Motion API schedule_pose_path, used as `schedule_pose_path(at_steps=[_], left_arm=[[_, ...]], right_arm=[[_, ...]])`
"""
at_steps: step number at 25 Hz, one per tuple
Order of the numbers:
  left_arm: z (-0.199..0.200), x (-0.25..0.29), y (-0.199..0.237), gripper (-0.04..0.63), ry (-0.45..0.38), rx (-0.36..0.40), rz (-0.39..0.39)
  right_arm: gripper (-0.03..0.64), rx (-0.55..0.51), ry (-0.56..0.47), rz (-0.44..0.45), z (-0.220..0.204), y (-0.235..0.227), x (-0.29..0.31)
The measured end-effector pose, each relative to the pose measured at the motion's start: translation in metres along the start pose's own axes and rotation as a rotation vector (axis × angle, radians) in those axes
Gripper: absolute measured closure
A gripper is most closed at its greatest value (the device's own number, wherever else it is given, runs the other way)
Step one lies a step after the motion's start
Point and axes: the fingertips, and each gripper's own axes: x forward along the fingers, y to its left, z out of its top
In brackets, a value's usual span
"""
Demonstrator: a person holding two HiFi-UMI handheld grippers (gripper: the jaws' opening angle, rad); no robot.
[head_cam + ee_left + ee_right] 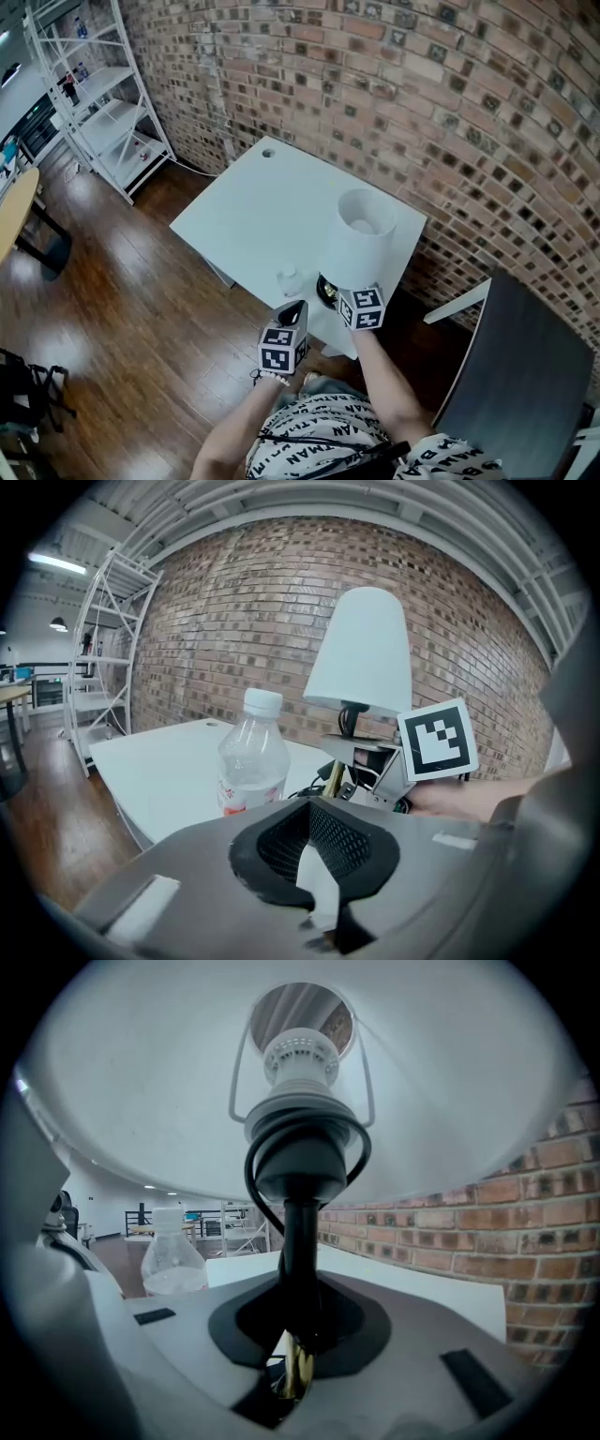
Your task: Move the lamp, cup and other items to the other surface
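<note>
Room: brick wall (450, 103) at 12 o'clock, wood floor (122, 309) at 9.
Table: white table (253, 202) directly ahead of me.
Lamp: the lamp (359, 239) stands on the table's near corner at 1 o'clock, not yet moved off.
Bottle: the bottle (290, 279) is at 11 o'clock on the near edge, near the lamp.
Risk: I judge the lamp top-heavy. Held by its thin stem (300, 1251), it could pivot in the grip, and its cord could snag.
Right arm: my forearm reaches forward and low under the shade. The right gripper (295, 1358) is clenched on the stem.
Left arm: it is drawn back short of the table edge. The left gripper (317, 860) points at the bottle, jaws together on nothing.
</note>
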Motion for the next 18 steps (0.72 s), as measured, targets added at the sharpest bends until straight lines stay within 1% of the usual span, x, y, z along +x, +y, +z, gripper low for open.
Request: schedule_pose_path(at_steps=[4, 9, 14, 18], left_arm=[[-0.001, -0.01, -0.018, 0.595, 0.014, -0.001, -0.065], [-0.002, -0.024, -0.059, 0.595, 0.042, 0.058, -0.184], [-0.021, -0.052, -0.106, 0.595, 0.097, 0.126, -0.32], [-0.05, -0.077, -0.152, 0.595, 0.126, 0.192, -0.449]], right_arm=[[0.56, 0.043, 0.005, -0.058, 0.014, -0.002, -0.04], [0.558, 0.056, -0.014, -0.175, 0.026, -0.014, -0.107], [0.558, 0.09, -0.027, -0.328, 0.027, -0.016, -0.197], [0.56, 0.103, -0.025, -0.469, 0.015, -0.009, -0.277]])
